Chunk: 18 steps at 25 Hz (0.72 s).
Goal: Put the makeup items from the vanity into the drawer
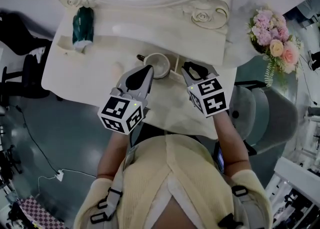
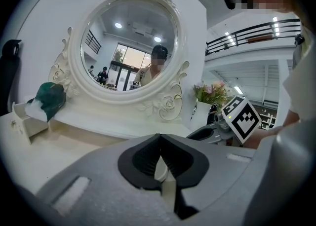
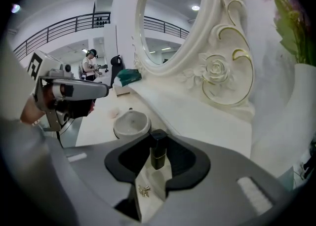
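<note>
At far left of the vanity top (image 1: pixel 90 70), a dark green object (image 1: pixel 82 23) lay on a small white stand below the oval mirror (image 2: pixel 129 42); what it was could not be made out.

Next rightward, the left gripper (image 1: pixel 146 72) hovered over the front of the top. Its jaws were brought together at the tips and it carried nothing.

Just beyond those tips stood a round white dish (image 1: pixel 159 65), with a small dark thing (image 1: pixel 140 57) beside its rim, too small to identify.

Right of the dish came the right gripper (image 1: pixel 194 69), tilted downward. Its jaws stood partly apart and were clamped on a short black lipstick tube (image 3: pixel 158 151), held upright between the pads. Below the tube, the right gripper view showed a white surface bearing a small gold ornament (image 3: pixel 144 189) of uncertain nature.

At far right, well apart from both grippers, a bouquet (image 1: pixel 272 35) stood in a white vase.

Progress, as a judgement: one makeup item was in hand and not yet stowed. The dish, the small dark thing and possibly the green object remained on the vanity, so most of the work appeared to be left. The drawer itself could not be picked out with certainty in any view, so whether anything already lay inside it could not be told.
</note>
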Each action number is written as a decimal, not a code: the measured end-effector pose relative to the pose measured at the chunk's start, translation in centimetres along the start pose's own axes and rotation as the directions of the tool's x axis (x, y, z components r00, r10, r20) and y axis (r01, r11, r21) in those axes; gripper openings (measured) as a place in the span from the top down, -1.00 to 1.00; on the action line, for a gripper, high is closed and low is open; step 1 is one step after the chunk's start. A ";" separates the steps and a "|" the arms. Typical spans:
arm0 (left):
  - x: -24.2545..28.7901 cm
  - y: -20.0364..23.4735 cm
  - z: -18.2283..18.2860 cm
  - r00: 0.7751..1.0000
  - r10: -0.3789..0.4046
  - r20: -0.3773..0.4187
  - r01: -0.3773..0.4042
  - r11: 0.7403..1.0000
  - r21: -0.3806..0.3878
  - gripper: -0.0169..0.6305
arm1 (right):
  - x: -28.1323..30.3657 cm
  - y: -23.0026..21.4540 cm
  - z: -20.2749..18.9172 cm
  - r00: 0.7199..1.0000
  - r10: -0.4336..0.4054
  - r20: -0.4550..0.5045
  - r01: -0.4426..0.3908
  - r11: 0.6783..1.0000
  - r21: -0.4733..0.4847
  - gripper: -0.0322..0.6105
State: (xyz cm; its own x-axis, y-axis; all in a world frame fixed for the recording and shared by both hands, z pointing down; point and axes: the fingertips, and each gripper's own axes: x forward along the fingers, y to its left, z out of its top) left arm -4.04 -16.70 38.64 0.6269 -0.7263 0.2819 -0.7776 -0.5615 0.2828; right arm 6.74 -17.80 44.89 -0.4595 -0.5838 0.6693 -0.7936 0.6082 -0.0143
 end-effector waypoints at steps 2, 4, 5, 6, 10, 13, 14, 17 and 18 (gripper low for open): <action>-0.1 0.1 -0.1 1.000 0.000 -0.004 0.000 1.000 0.001 0.94 | 0.4 0.0 -0.2 1.000 0.002 -0.026 -0.002 1.000 -0.001 0.55; -0.1 0.2 -0.2 1.000 0.000 -0.006 0.000 1.000 0.001 0.94 | 0.7 -0.1 -0.4 0.999 0.007 -0.050 -0.007 1.000 0.001 0.55; -0.2 0.2 -0.2 1.000 0.000 -0.007 0.000 1.000 0.001 0.95 | 0.9 -0.1 -0.5 0.998 0.009 -0.061 -0.009 1.000 0.002 0.55; -0.3 0.3 -0.3 1.000 0.001 -0.008 -0.001 1.000 0.000 0.95 | 1.0 -0.1 -0.6 0.997 0.011 -0.071 -0.011 1.000 0.002 0.55; -0.5 0.6 -0.4 1.000 0.005 -0.009 -0.005 1.000 -0.002 0.94 | 1.2 -0.1 -0.8 0.996 0.014 -0.090 -0.014 1.000 0.003 0.55; -0.6 0.8 -0.6 1.000 0.007 -0.012 -0.007 1.000 0.000 0.95 | 1.2 -0.1 -0.9 0.995 0.022 -0.097 -0.021 1.000 0.010 0.55; -0.6 0.8 -0.6 1.000 0.009 -0.013 -0.009 1.000 0.002 0.95 | 1.2 -0.1 -1.0 0.995 0.024 -0.101 -0.023 1.000 0.012 0.55; -0.8 1.0 -0.7 1.000 0.012 -0.016 -0.012 1.000 0.002 0.94 | 1.2 -0.1 -1.1 0.993 0.023 -0.117 -0.022 1.000 0.007 0.55; -0.8 1.0 -0.7 1.000 0.014 -0.016 -0.014 1.000 0.002 0.95 | 1.2 -0.2 -1.2 0.992 0.020 -0.122 -0.020 1.000 0.001 0.54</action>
State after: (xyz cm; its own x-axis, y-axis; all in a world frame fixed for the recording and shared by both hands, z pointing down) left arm -5.35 -16.38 39.35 0.6169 -0.7277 0.3000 -0.7862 -0.5522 0.2774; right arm 6.81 -17.98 46.55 -0.4235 -0.5013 0.7546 -0.7843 0.6198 -0.0284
